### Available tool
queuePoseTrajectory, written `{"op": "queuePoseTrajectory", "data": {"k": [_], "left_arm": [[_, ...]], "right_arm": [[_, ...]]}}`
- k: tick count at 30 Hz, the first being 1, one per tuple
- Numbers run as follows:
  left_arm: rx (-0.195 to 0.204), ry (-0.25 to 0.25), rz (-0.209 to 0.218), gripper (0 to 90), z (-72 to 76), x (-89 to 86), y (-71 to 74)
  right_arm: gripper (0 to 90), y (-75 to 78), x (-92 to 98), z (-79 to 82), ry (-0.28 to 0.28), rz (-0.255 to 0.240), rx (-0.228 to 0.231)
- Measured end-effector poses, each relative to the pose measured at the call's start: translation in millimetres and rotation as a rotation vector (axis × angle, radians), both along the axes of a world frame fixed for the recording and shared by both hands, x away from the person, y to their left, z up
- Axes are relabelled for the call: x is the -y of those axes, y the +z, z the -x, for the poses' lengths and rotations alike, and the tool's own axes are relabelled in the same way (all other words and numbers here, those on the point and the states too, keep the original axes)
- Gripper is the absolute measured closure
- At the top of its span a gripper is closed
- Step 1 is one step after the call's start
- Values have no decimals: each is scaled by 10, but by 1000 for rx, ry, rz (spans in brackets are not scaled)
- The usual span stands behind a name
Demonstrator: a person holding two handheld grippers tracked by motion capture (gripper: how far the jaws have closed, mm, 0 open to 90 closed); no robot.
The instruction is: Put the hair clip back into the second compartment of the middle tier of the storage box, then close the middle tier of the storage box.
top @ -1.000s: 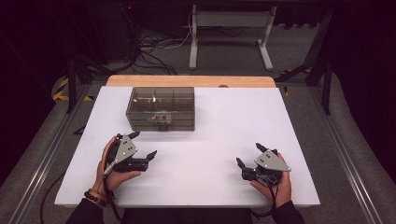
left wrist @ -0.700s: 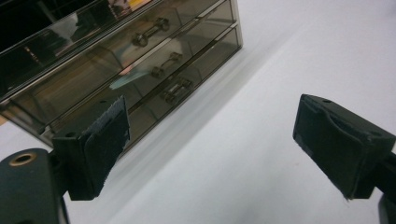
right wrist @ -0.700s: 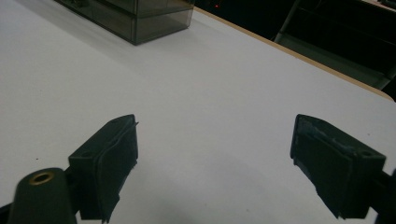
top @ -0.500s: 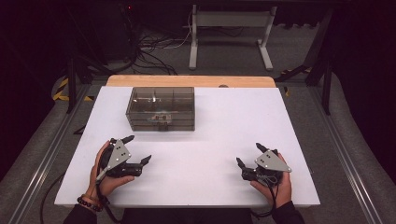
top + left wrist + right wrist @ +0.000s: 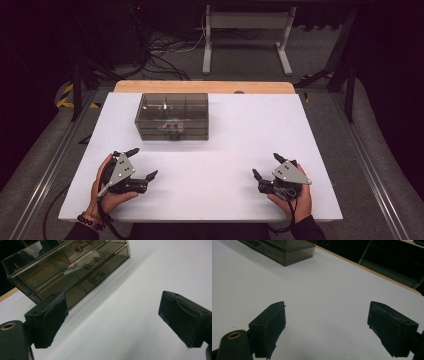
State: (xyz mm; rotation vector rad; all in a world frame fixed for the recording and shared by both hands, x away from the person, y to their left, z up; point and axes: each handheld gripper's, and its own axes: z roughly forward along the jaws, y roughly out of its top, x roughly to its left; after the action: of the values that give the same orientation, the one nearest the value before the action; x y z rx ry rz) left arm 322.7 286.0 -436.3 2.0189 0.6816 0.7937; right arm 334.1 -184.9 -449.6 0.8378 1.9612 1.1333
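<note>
A smoky clear drawer box (image 5: 172,116) stands on the white table (image 5: 250,135) toward the back left; its metal-handled drawers (image 5: 85,267) face me and look closed. My left gripper (image 5: 142,163) rests near the front left of the table, open, nothing between its pads (image 5: 53,312). Near the front right sits my right gripper (image 5: 266,166), also open and empty, its jaws wide apart over bare table. In the right gripper view a corner of the box (image 5: 287,251) appears far off at top left.
The table's wooden back edge (image 5: 205,86) shows behind the white top. Beyond it on the floor stand a grey metal stand (image 5: 245,40) and a tangle of cables (image 5: 160,55). Metal rails (image 5: 47,165) run along both sides of the table.
My left gripper has drawn back toward the front edge of the table and slightly left. The right gripper and the box have stayed put.
</note>
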Motion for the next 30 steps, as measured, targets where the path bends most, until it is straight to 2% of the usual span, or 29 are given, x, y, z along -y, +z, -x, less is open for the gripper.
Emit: {"op": "queuePoseTrajectory", "data": {"k": [2, 8, 14, 17, 19, 24, 30], "left_arm": [[7, 8, 4, 102, 22, -28, -2], [-5, 19, 33, 102, 73, -131, -43], [-20, 36, 26, 101, 92, -186, -108], [-22, 36, 38, 99, 109, -207, -121], [-25, 39, 46, 96, 116, -218, -142], [-29, 41, 15, 101, 121, -219, -178], [-28, 36, 25, 101, 127, -202, -177]], "right_arm": [[156, 9, -4, 9, 0, 0, 5], [156, 17, -4, 26, 5, 2, 9], [156, 11, -16, 42, 7, -1, 9], [155, 0, -23, 48, 13, 9, 2], [155, 2, -19, 48, 13, -2, 1], [155, -10, -35, 55, 19, -4, -5], [155, -15, -35, 49, 22, -4, -10]]}}
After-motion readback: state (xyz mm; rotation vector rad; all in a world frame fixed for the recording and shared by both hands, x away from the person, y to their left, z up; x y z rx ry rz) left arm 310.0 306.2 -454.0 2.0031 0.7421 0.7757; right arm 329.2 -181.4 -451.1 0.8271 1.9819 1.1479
